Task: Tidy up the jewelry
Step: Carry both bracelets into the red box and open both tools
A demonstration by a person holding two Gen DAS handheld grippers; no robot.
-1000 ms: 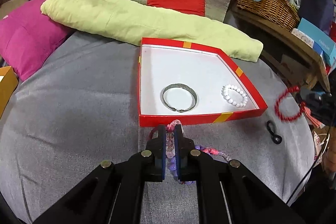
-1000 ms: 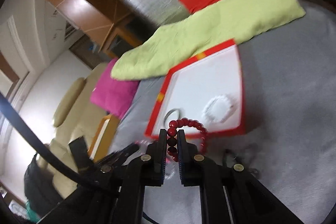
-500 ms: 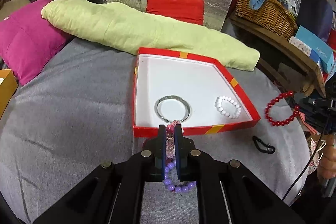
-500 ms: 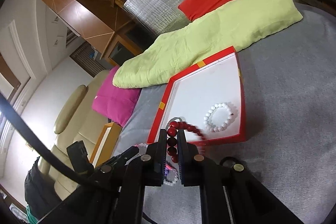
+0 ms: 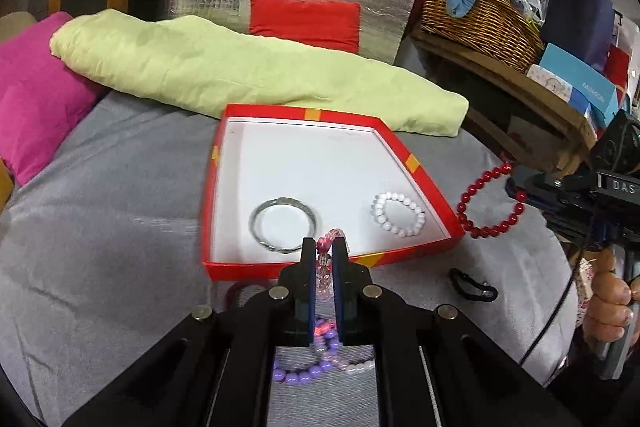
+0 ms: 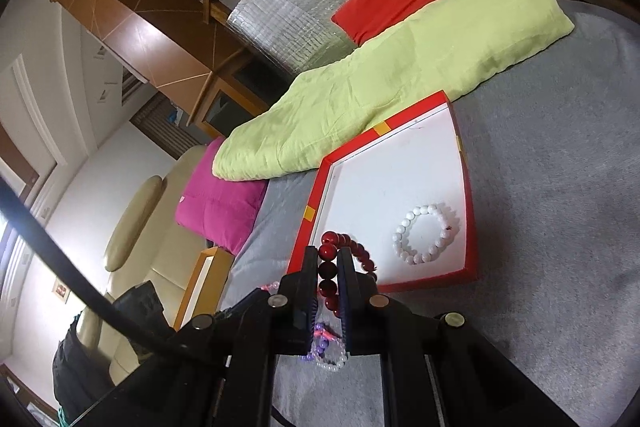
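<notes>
Now L claw (image 5: 321, 259) level w/ pink bracelet (image 5: 323, 269), R claw (image 6: 328, 269) tilted w/ red beads (image 6: 329, 269)

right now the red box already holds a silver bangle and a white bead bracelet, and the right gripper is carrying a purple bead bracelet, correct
Not quite. The right gripper is shut on a red bead bracelet, not a purple one, as the right wrist view shows. The red box does hold the silver bangle and white bead bracelet.

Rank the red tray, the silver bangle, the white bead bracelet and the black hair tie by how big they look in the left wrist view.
1. red tray
2. silver bangle
3. white bead bracelet, only a little smaller than the bangle
4. black hair tie, close to the bracelet and nearer the camera, so unsure
</notes>
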